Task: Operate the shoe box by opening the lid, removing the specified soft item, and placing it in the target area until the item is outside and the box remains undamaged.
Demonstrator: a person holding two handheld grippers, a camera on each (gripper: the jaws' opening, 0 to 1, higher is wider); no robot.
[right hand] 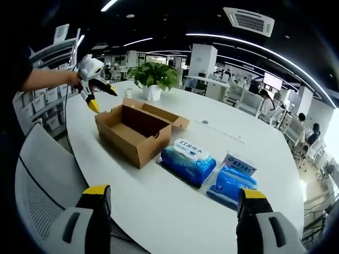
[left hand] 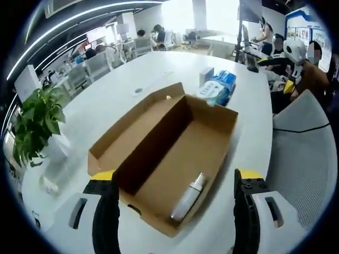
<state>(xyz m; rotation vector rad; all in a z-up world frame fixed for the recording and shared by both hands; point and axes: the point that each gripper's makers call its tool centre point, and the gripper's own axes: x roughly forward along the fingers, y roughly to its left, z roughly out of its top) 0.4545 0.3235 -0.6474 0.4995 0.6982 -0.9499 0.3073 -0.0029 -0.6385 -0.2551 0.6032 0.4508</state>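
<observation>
In the left gripper view, the left gripper [left hand: 175,182] has its two black jaws with yellow tips spread wide, and nothing is between them. Just beyond them lies the shoe box [left hand: 169,153], of plain brown cardboard, long and rectangular, on the smooth white table [left hand: 122,79]. Its lid [left hand: 135,124] is folded back flat to the left. Inside, near the close end, lies a pale, shiny tube-shaped item [left hand: 188,198]; what it is made of I cannot tell. Behind the box are two soft blue plastic packs [left hand: 220,87], and a green potted plant [left hand: 37,121] stands at the left edge of the table.

In the right gripper view, the right gripper [right hand: 175,198] is also wide open and empty, above a grey mesh chair [right hand: 45,185]. Further on lie the two glossy blue packs [right hand: 188,161], then the open box [right hand: 135,127], and far left a hand holds the other gripper [right hand: 92,79] near the box.
</observation>
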